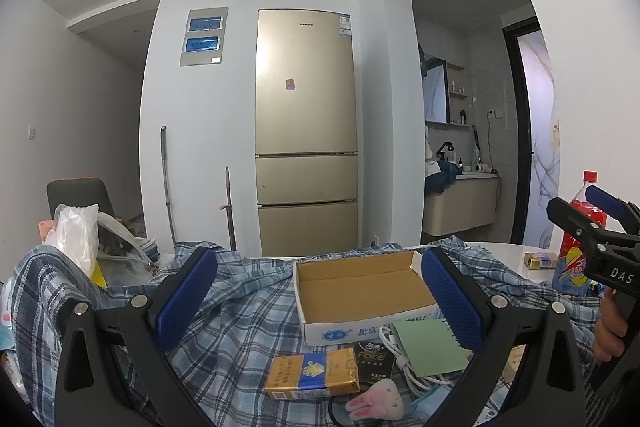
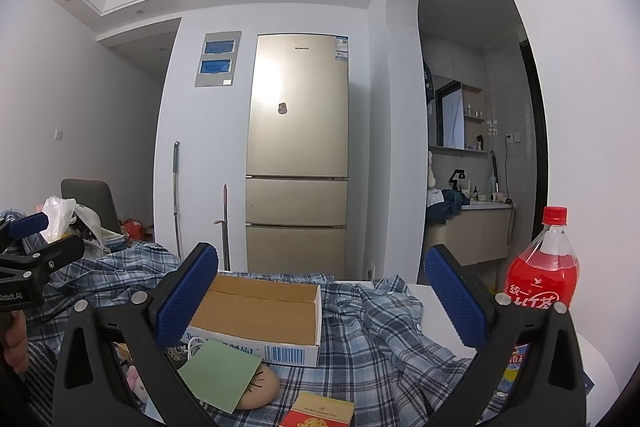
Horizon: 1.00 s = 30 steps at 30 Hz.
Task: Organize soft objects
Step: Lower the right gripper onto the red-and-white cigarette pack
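Left wrist view: the left gripper (image 1: 320,301) is spread wide and empty, as is the right gripper (image 2: 320,301). Just in front of the open brown cardboard box (image 1: 360,283) lie one pink-eared plush rabbit (image 1: 378,403), one tan egg-shaped squishy toy (image 2: 260,387) and one pale green cloth pouch (image 1: 430,347); under the box spreads one blue plaid shirt (image 1: 240,315). All should be light and yielding; I would pinch the rabbit across its body.
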### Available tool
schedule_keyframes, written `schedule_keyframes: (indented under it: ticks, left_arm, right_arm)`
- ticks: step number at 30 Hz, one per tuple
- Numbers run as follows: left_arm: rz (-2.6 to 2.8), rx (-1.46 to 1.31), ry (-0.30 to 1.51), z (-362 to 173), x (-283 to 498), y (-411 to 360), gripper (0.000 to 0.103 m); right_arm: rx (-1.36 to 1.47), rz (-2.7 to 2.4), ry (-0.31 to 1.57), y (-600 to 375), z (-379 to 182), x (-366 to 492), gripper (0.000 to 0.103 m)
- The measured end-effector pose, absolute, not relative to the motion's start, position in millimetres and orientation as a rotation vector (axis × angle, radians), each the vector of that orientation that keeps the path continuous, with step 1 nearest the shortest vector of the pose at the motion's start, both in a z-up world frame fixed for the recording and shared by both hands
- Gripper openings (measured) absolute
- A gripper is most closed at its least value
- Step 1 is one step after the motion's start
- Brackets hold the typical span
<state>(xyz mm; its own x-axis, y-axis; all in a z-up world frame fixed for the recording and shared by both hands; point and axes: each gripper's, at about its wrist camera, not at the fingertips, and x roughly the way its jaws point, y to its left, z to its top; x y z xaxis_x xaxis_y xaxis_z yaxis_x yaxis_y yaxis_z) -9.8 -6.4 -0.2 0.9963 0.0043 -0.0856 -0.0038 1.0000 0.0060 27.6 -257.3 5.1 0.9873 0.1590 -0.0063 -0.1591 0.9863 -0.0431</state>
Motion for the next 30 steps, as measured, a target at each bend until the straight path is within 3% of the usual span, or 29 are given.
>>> schedule_keyframes:
  ticks: [6,15,30]
  left_arm:
    - [-0.008,-0.003,0.042,7,-20,-5,0.103]
    - [-0.066,-0.031,0.129,20,-14,-2,0.101]
    - [-0.084,-0.014,0.296,22,-1,-6,0.099]
  right_arm:
    - [-0.034,0.16,0.019,-258,4,32,0.103]
    - [-0.017,0.18,0.059,-263,16,35,0.103]
    - [0.075,0.198,0.382,-278,46,58,0.103]
